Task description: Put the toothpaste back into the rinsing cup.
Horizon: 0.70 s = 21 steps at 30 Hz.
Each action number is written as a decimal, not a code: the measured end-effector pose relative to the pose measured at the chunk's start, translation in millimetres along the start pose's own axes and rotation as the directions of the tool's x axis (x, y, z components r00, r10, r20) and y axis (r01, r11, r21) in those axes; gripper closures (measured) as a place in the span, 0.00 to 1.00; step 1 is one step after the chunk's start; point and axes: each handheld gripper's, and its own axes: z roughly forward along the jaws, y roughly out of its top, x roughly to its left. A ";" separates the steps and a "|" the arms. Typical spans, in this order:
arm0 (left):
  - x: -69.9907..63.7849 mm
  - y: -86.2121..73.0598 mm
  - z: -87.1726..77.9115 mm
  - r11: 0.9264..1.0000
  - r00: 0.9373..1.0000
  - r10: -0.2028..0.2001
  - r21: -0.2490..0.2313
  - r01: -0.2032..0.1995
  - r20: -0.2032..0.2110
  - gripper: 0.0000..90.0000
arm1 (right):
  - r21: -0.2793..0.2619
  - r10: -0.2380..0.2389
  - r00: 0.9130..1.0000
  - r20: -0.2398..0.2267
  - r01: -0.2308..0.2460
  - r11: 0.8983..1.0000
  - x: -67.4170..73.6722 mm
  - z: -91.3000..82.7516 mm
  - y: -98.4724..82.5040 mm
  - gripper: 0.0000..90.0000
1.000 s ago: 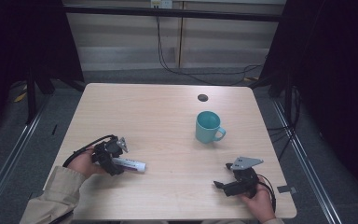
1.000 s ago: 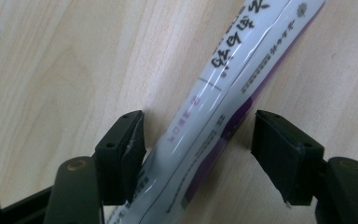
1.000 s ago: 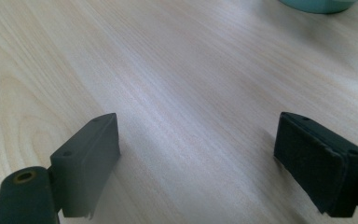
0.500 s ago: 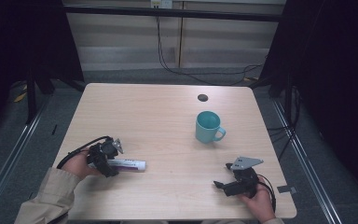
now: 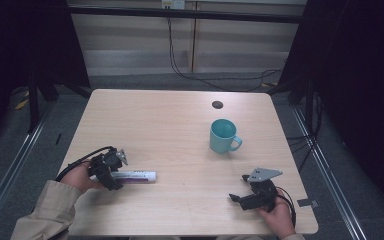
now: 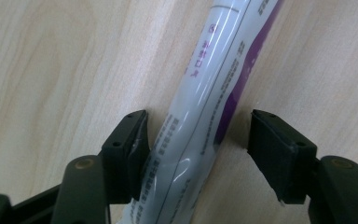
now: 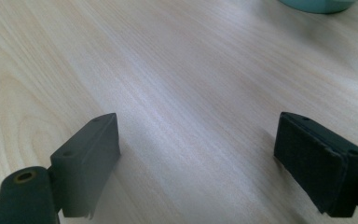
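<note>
A white and purple tube (image 5: 139, 176) lies flat on the wooden table (image 5: 180, 125) near its front left. My left gripper (image 5: 112, 175) points down over the tube's left end, one jaw on each side. In the left gripper view the tube (image 6: 214, 93) runs up between the jaws of that gripper (image 6: 198, 135). The left pad touches it, while a gap shows at the right pad. These jaws have just been closing, with the tube between them. My right gripper (image 5: 239, 188) rests at the front right, open with nothing between its fingers (image 7: 198, 140).
A teal mug (image 5: 223, 136) stands upright right of centre, its handle toward the right; its base shows at the top of the right gripper view (image 7: 314, 3). A small dark round hole (image 5: 217, 104) sits in the table behind it. Dark frame posts stand beside the table.
My left gripper has slid a little to the left along the tube and sits lower over it. The tube, the mug and the right gripper have stayed put.
</note>
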 end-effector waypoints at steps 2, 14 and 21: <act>0.0 -0.4 -0.5 1.000 1.000 -0.019 0.000 0.019 0.008 0.48 | 0.000 0.001 1.000 0.000 -0.001 1.000 0.0 0.0 0.0 0.15; -5.1 2.9 -2.6 0.999 0.998 -0.036 0.023 0.035 0.043 0.81 | 0.001 0.000 1.000 0.002 0.000 1.000 -0.3 0.0 0.1 0.15; -13.7 9.0 -3.0 0.996 0.994 -0.079 -0.035 0.082 0.075 0.85 | 0.001 0.000 1.000 0.002 0.000 1.000 -0.3 0.1 0.2 0.15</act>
